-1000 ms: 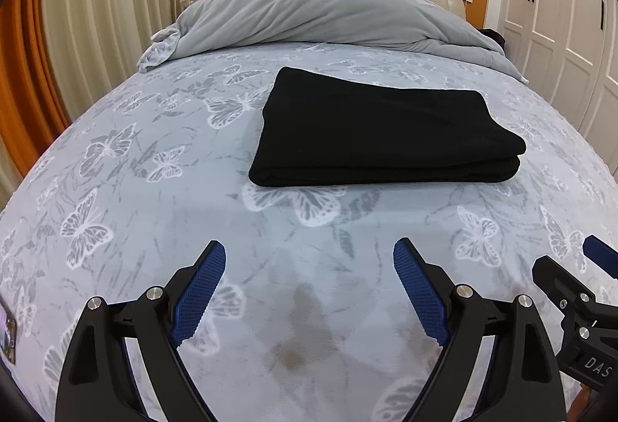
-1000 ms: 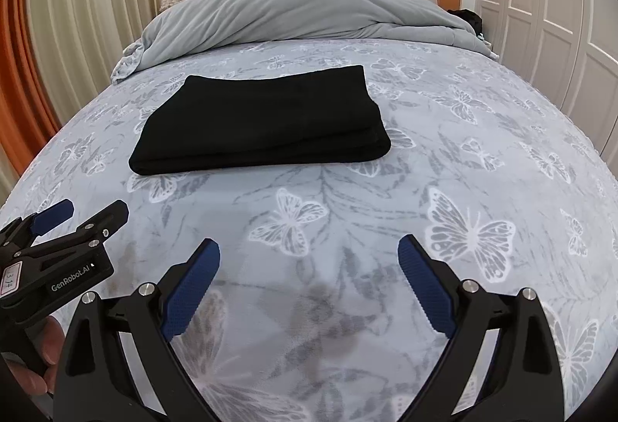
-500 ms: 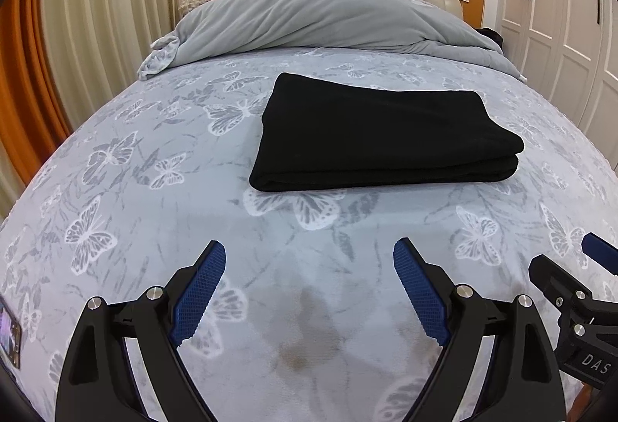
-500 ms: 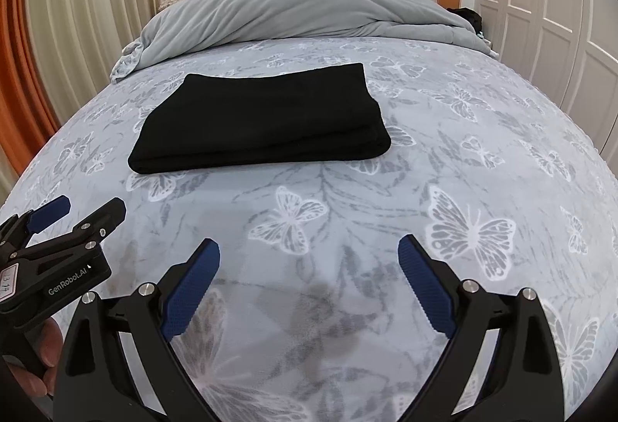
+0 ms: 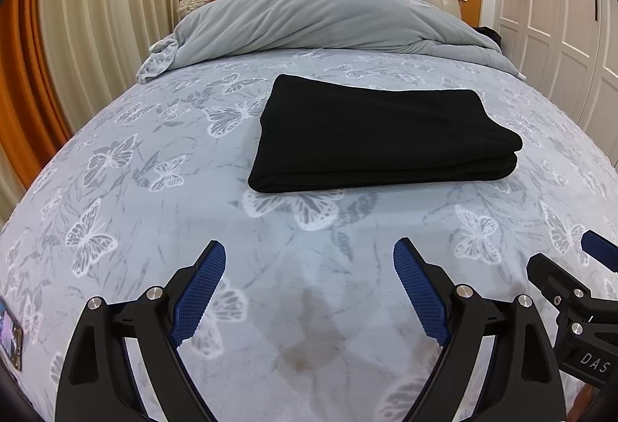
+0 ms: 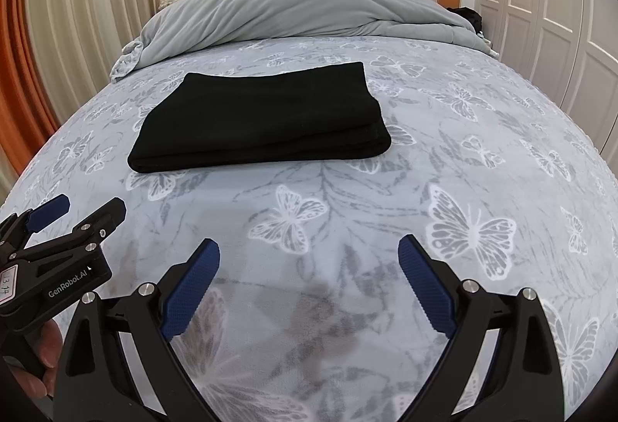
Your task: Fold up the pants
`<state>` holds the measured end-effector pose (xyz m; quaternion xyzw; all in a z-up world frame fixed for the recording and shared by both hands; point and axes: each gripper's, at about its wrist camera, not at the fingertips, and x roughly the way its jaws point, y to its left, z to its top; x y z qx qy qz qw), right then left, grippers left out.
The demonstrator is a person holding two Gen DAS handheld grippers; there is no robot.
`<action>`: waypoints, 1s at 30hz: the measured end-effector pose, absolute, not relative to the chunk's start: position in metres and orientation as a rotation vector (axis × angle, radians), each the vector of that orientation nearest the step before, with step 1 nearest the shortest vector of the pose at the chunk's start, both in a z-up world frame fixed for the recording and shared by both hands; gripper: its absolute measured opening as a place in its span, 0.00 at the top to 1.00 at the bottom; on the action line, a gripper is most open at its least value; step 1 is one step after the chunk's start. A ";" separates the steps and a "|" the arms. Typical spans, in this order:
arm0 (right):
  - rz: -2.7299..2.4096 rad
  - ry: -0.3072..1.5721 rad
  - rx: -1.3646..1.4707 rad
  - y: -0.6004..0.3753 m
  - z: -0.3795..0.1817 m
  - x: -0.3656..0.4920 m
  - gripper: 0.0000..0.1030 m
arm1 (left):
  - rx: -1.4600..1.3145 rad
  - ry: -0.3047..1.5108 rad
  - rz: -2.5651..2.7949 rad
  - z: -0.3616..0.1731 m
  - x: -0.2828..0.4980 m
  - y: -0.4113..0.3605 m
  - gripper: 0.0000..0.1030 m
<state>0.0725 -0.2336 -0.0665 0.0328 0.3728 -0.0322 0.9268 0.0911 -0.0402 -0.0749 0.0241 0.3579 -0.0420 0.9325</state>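
The black pants (image 5: pixel 378 136) lie folded into a flat rectangle in the middle of the bed; they also show in the right wrist view (image 6: pixel 262 121). My left gripper (image 5: pixel 309 290) is open and empty, held above the sheet well short of the pants. My right gripper (image 6: pixel 309 287) is open and empty too, beside the left one and equally far back. The right gripper's tip shows at the right edge of the left wrist view (image 5: pixel 571 287). The left gripper shows at the left of the right wrist view (image 6: pixel 58 240).
The bed has a grey butterfly-print sheet (image 5: pixel 135 190). A grey duvet (image 5: pixel 320 20) is bunched at the headboard. Curtains (image 5: pixel 77 36) hang on the left and white wardrobe doors (image 5: pixel 560 16) stand on the right. A phone (image 5: pixel 9 329) lies at the sheet's left edge.
Both grippers have drawn back and lifted a little, so the folded pants sit slightly farther off. The jaws stay open and the pants have not moved.
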 end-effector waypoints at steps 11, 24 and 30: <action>-0.068 0.767 0.066 -0.233 -0.067 0.072 0.11 | 0.050 0.735 -0.087 -0.075 0.091 -0.041 0.16; -0.068 0.769 0.066 -0.232 -0.068 0.072 0.11 | 0.051 0.736 -0.086 -0.075 0.092 -0.041 0.16; -0.069 0.768 0.067 -0.232 -0.068 0.072 0.11 | 0.053 0.731 -0.089 -0.075 0.092 -0.041 0.16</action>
